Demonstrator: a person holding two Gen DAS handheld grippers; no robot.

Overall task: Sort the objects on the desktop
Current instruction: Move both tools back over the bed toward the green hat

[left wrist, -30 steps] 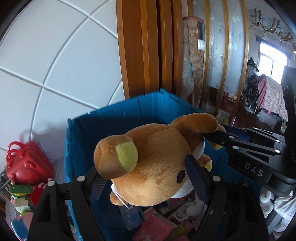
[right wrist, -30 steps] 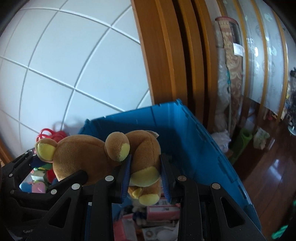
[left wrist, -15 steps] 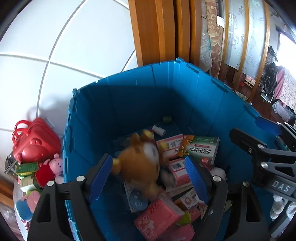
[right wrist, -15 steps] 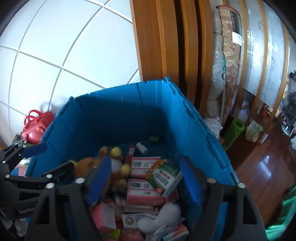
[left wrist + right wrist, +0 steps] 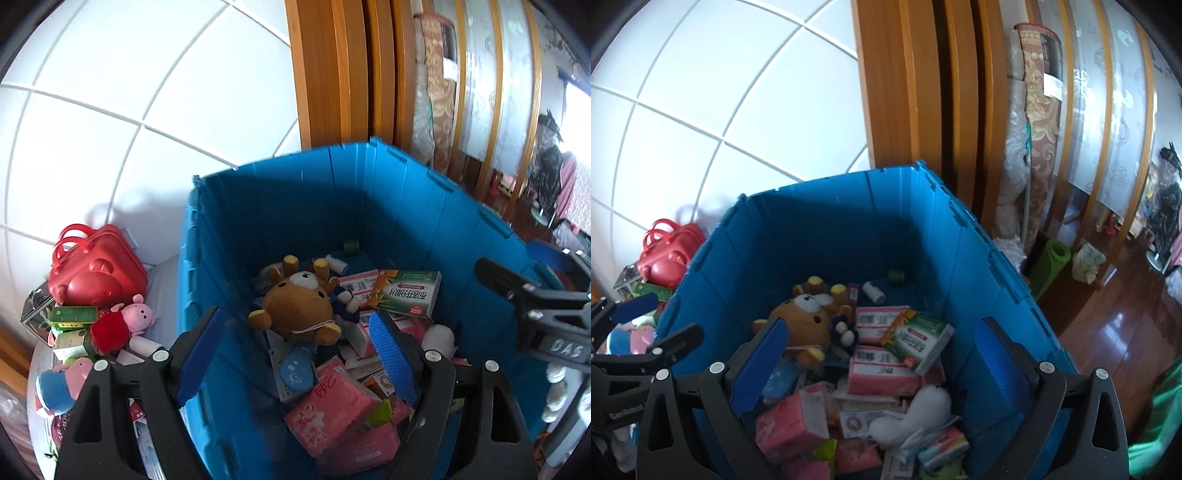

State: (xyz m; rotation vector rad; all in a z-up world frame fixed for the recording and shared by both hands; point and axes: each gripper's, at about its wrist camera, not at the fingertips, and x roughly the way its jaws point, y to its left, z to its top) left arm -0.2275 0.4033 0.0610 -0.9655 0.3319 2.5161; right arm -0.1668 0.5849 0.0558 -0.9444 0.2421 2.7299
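Observation:
The brown bear plush (image 5: pixel 295 306) lies face up inside the blue crate (image 5: pixel 424 206), on top of pink tissue packs and boxes; the right wrist view also shows the bear plush (image 5: pixel 805 321). Above the crate's near side my left gripper (image 5: pixel 296 314) hovers open, its blue pads apart and touching nothing. My right gripper (image 5: pixel 882 325) hangs over the crate (image 5: pixel 971 258) with its jaws opening wide and nothing between them. A green and orange box (image 5: pixel 916 339) and a white plush (image 5: pixel 919 406) lie among the crate's contents.
Left of the crate, a red bear-shaped case (image 5: pixel 96 273), a pig plush (image 5: pixel 125 321), small green boxes (image 5: pixel 74 317) and a blue-dressed plush (image 5: pixel 59 387) sit on a grey surface. A white tiled wall and a wooden door frame (image 5: pixel 923 92) stand behind. A green rolled mat (image 5: pixel 1052 266) leans at the right.
Both grippers held the bear above the crate a second ago. They let go, the bear dropped into the crate, and the right jaws spread wide.

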